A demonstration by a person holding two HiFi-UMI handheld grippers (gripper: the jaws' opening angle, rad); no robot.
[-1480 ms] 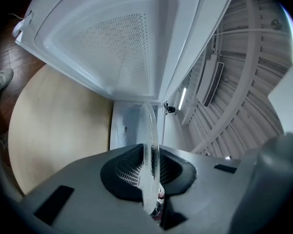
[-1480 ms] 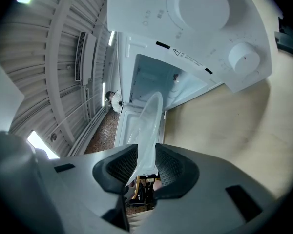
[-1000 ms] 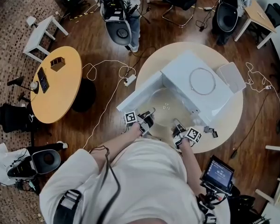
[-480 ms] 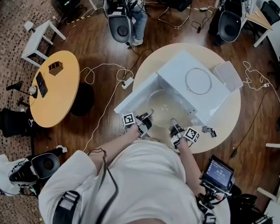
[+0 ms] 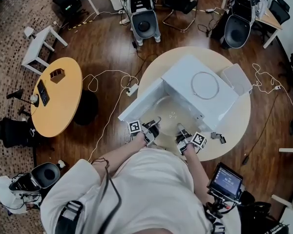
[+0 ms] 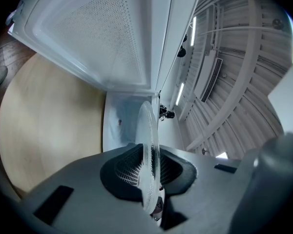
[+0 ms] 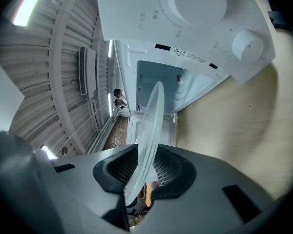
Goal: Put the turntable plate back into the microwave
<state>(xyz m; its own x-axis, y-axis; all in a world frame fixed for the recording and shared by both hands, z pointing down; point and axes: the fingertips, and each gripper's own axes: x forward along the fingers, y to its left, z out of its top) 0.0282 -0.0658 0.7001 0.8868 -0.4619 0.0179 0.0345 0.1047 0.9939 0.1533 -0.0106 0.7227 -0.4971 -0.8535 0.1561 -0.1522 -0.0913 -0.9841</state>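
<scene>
Round yellow side table (image 5: 63, 106), white stool (image 5: 39, 45), power strip (image 5: 133, 87) on wooden floor (image 5: 107, 43), grey chair (image 5: 145, 22), lit screen (image 5: 228, 180)

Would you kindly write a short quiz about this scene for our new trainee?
1. True or false: the microwave door stands open.
2. What do the left gripper and right gripper hold between their jaws? A) a mug B) the turntable plate C) a bowl
3. Fill in: the microwave stands on a round ____.
Key: 1 true; 2 B; 3 table.
</scene>
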